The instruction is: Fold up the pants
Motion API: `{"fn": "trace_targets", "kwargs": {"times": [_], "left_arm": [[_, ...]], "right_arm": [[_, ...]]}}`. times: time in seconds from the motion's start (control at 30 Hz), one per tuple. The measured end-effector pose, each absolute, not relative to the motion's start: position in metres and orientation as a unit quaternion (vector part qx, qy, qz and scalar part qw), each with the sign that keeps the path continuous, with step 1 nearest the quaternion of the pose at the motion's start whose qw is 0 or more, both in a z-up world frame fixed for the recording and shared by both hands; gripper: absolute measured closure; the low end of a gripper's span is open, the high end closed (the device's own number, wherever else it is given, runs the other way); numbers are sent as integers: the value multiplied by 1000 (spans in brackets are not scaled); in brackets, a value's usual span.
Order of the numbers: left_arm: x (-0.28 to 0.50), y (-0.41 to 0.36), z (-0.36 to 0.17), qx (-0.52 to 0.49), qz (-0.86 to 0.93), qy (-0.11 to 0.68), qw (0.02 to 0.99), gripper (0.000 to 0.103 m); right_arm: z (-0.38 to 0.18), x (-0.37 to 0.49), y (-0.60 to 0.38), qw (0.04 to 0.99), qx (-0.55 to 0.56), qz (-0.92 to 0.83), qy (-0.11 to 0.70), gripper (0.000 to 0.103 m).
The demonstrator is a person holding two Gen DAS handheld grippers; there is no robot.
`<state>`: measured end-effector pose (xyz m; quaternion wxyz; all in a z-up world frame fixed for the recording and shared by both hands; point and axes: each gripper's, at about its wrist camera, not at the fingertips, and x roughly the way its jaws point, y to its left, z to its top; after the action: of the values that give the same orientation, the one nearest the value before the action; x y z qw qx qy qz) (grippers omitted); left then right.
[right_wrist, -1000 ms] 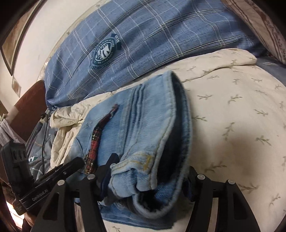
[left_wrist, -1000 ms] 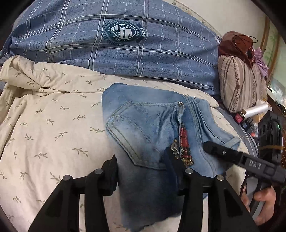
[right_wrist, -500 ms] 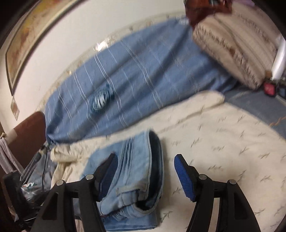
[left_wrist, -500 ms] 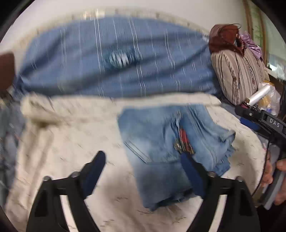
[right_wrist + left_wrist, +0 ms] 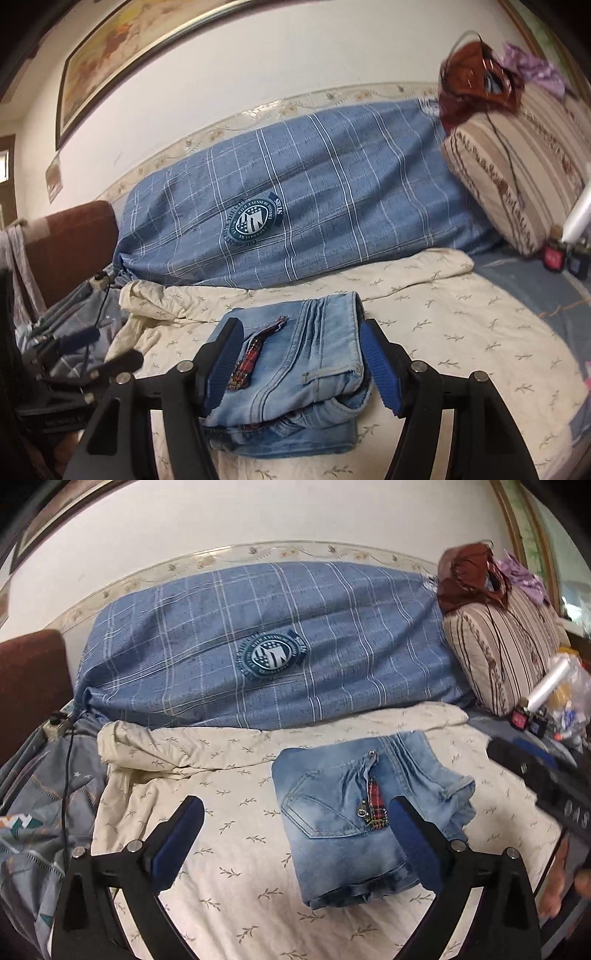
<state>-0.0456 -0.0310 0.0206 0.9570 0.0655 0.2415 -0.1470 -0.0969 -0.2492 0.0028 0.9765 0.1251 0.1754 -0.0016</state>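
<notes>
Faded light-blue denim pants with a red plaid strip (image 5: 354,827) lie folded into a compact stacked bundle on the cream leaf-print bedspread (image 5: 229,834), near its middle, a bit toward the back edge where the blue plaid pillow with a round crest (image 5: 266,642) sits. Left gripper (image 5: 295,834) hovers above the cloth, jaws opening wide, nothing pinched; bundle's left edge only shows between the fingers in view. Right gripper (image 5: 301,363) jaws stand moderately apart, framing the bundle from above, pads clear of the denim, so no grip. Folded edge faces the right side of the bed, loose hem layers toward the near edge. Looks like fold is finished and the bundle is laid down to rest flat.
</notes>
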Motion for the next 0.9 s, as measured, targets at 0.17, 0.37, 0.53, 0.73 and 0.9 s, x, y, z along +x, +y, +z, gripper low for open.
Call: {"fn": "trace_targets", "kwargs": {"times": [0.17, 0.37, 0.53, 0.73, 0.9], "left_arm": [[-47, -26, 19, 44, -131, 256, 957, 2], [-52, -24, 15, 51, -114, 252, 960, 2], [-47, -24, 9, 62, -102, 252, 960, 1], [-37, -24, -2, 70, -89, 267, 957, 1], [-32, -21, -7, 67, -82, 276, 955, 1]], "right_arm": [[5, -117, -238, 981, 99, -3, 169, 33], [4, -131, -222, 986, 49, -11, 156, 30], [-3, -119, -219, 984, 40, -6, 172, 29], [-13, -99, -228, 977, 58, -14, 207, 29], [-18, -91, -239, 971, 85, -16, 222, 29]]}}
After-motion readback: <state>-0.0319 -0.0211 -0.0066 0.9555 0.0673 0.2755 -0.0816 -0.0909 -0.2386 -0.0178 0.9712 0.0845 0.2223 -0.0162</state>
